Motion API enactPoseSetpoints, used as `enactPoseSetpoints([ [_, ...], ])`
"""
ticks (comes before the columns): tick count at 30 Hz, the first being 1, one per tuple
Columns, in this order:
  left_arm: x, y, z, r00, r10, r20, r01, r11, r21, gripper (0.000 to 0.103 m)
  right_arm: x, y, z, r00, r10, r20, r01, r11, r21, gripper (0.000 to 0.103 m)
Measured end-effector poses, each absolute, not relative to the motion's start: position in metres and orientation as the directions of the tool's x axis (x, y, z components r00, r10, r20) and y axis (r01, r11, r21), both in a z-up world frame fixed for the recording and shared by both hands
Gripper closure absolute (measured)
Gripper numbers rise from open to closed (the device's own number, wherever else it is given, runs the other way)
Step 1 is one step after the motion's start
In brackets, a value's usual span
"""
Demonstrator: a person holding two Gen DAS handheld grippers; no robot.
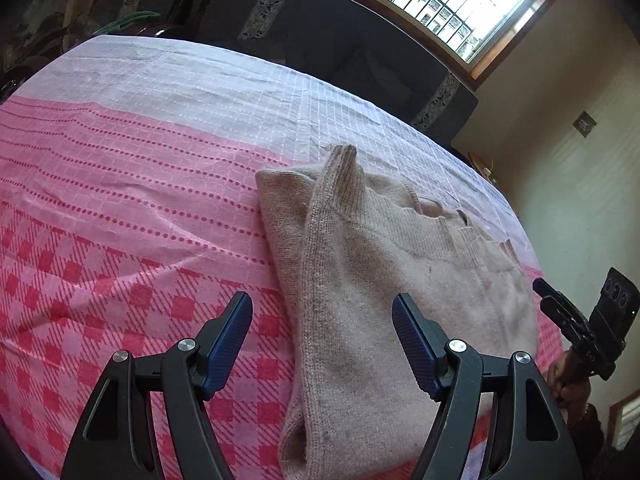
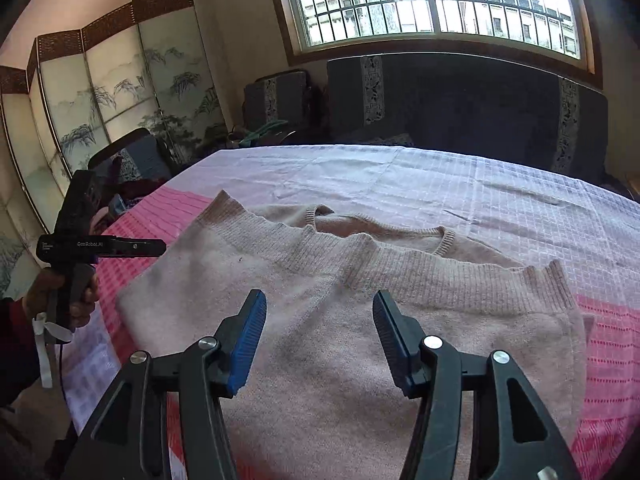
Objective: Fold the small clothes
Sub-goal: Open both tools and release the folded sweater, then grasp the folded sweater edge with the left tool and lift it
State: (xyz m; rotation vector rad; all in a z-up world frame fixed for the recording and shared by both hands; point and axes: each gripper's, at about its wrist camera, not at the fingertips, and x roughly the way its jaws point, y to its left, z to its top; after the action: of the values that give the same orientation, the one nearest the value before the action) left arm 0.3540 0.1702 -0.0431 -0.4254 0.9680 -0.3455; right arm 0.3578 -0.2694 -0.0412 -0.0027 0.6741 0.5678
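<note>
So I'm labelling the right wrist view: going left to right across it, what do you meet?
Left gripper in a hand → folded beige sweater, with the open right gripper above it → pink patterned cloth.

left wrist view: close above the bed [image 1: 120, 160], angled down from the sweater's [image 1: 380, 280] left end, facing across it toward the right tool [image 1: 560, 304]. right wrist view: close over the sweater [image 2: 320, 320], angled down toward the window [image 2: 420, 0]. shared: sweater, bed, window, dark seating [image 2: 460, 100]; each view catches the other tool [image 2: 132, 246].
</note>
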Motion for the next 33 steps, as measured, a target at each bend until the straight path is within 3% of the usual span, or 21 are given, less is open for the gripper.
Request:
enactPoseSetpoints([
  [3, 0.369, 0.173, -0.053, 0.474, -0.514, -0.715, 0.107, 0.84, -0.532, 0.03, 0.344, -0.296, -0.041, 0.657, 0.496, -0.568, -0.472, 0.858, 0.204, 0.049],
  [12, 0.402, 0.183, -0.066, 0.353, -0.731, -0.584, 0.16, 0.662, -0.732, 0.031, 0.317, -0.326, -0.064, 0.683, 0.472, -0.557, -0.417, 0.878, 0.234, 0.048],
  [20, 0.424, 0.167, -0.064, 0.335, -0.744, -0.578, 0.224, 0.659, -0.718, 0.031, 0.316, -0.338, -0.071, 0.695, 0.487, -0.529, -0.384, 0.873, 0.3, 0.047],
  [23, 0.426, 0.167, -0.063, 0.337, -0.743, -0.578, 0.223, 0.659, -0.718, 0.032, 0.313, -0.339, -0.072, 0.698, 0.49, -0.522, -0.383, 0.872, 0.306, 0.04],
  [26, 0.43, 0.162, -0.061, 0.356, -0.687, -0.633, 0.185, 0.716, -0.673, 0.048, 0.314, -0.339, -0.072, 0.692, 0.5, -0.521, -0.389, 0.866, 0.314, 0.037],
  [27, 0.43, 0.162, -0.062, 0.371, -0.649, -0.664, 0.159, 0.749, -0.643, 0.065, 0.314, -0.34, -0.072, 0.693, 0.499, -0.52, -0.385, 0.866, 0.319, 0.037],
  [28, 0.426, 0.162, -0.064, 0.385, -0.621, -0.683, 0.131, 0.769, -0.625, 0.073, 0.314, -0.341, -0.072, 0.695, 0.5, -0.516, -0.38, 0.866, 0.326, 0.037],
  [33, 0.406, 0.133, -0.042, 0.49, -0.464, -0.738, 0.127, 0.875, -0.466, 0.08, 0.315, -0.355, -0.071, 0.709, 0.517, -0.48, -0.362, 0.85, 0.381, 0.037],
])
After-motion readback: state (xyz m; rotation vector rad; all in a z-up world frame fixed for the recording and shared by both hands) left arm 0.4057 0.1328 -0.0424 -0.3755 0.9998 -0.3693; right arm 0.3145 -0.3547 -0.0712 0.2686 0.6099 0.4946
